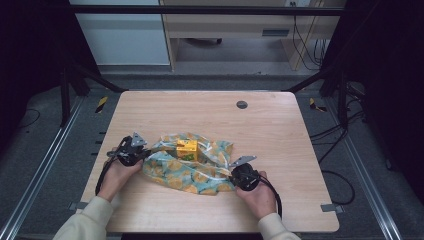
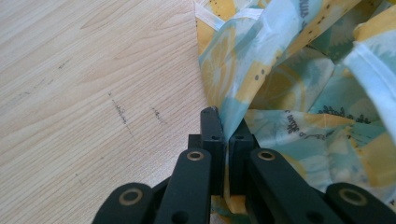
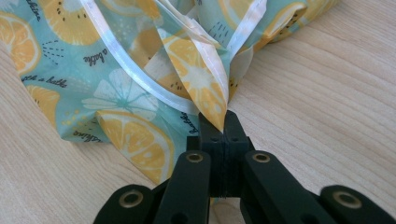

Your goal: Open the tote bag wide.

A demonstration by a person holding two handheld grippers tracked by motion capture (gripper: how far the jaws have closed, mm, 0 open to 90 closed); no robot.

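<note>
A crumpled bag (image 1: 192, 167) with lemon print lies on the wooden counter (image 1: 270, 135), near its front edge, and a small yellow box (image 1: 186, 149) sits in its middle. Each tool takes one side of the bag, probably to pull the mouth apart or lift the edges around the box. The left tool (image 2: 223, 125) is closed tight on a fold of the film. The right tool (image 3: 219, 126) is also pressed shut, pinching the white-edged rim.
</note>
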